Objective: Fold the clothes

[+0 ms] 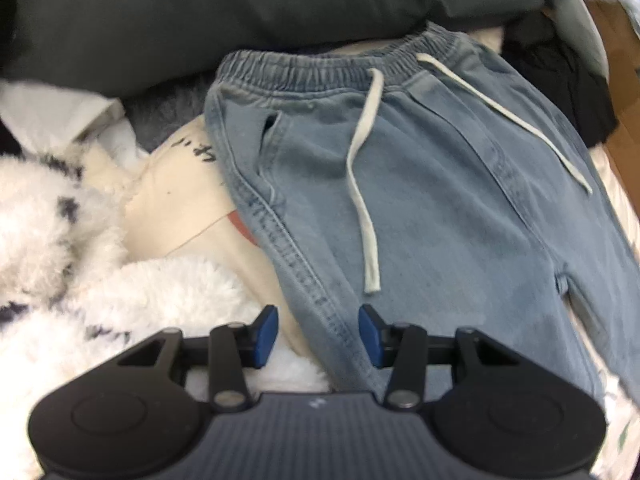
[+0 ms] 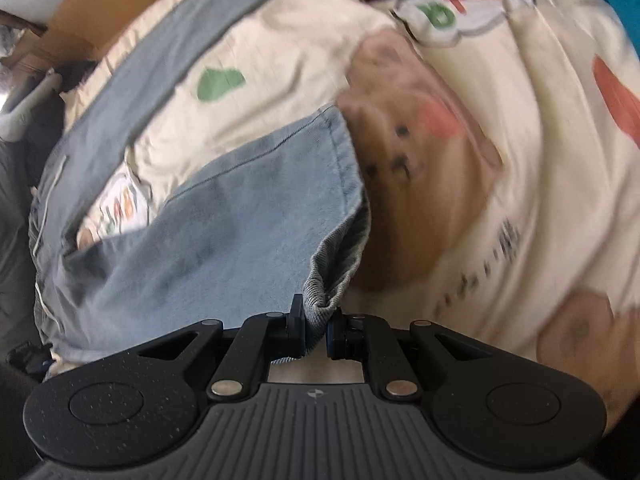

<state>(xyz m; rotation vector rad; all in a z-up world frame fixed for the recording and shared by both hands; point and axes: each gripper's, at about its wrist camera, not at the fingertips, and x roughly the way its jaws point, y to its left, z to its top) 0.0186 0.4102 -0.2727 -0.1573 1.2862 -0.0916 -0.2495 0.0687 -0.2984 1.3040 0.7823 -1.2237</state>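
Observation:
Light blue denim trousers (image 1: 420, 184) with an elastic waistband and a white drawstring (image 1: 362, 184) lie spread on the bed, waistband at the far side. My left gripper (image 1: 318, 332) is open and empty, its blue pads straddling the trousers' left side seam near me. In the right wrist view my right gripper (image 2: 316, 328) is shut on the hem of one trouser leg (image 2: 248, 216) and holds it lifted over a cream cartoon-print bedspread (image 2: 460, 208). The other leg (image 2: 132, 80) stretches away to the upper left.
A white fluffy garment with dark spots (image 1: 60, 248) and a cream printed cloth (image 1: 180, 200) lie left of the trousers. A dark grey garment (image 1: 200, 12) is heaped behind the waistband. A cardboard box (image 1: 624, 92) stands at the right; it also shows in the right wrist view (image 2: 88, 4).

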